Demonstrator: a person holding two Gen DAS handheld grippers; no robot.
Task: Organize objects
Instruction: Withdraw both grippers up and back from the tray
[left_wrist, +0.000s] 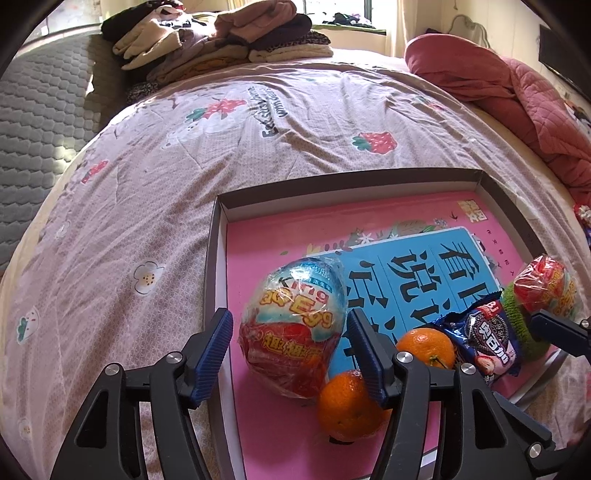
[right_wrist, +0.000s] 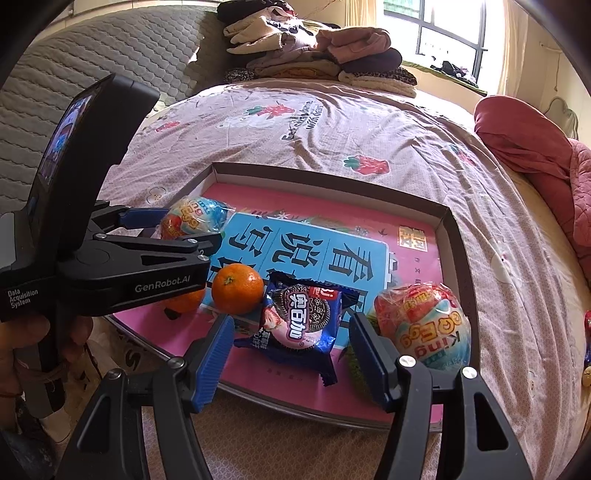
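Observation:
A shallow box tray (left_wrist: 218, 236) (right_wrist: 456, 236) lies on the bed, lined with a pink and blue book. In it are a wrapped toy egg (left_wrist: 295, 321) (right_wrist: 194, 218), two tangerines (left_wrist: 349, 404) (left_wrist: 424, 347) (right_wrist: 238, 288), a blue cookie packet (left_wrist: 484, 338) (right_wrist: 301, 325), a second toy egg (left_wrist: 546, 284) (right_wrist: 424, 325) and a green knitted thing (left_wrist: 517, 321). My left gripper (left_wrist: 290, 354) (right_wrist: 177, 229) is open, its fingers either side of the first egg without gripping it. My right gripper (right_wrist: 293, 358) is open and empty, just short of the cookie packet.
The bed has a pink strawberry-print cover (left_wrist: 221, 155) (right_wrist: 332, 122). A pile of folded clothes (left_wrist: 221, 40) (right_wrist: 314, 55) lies at its far end. A red quilt (left_wrist: 517, 96) (right_wrist: 535, 155) is bunched on the right. A grey padded headboard (left_wrist: 37, 122) stands on the left.

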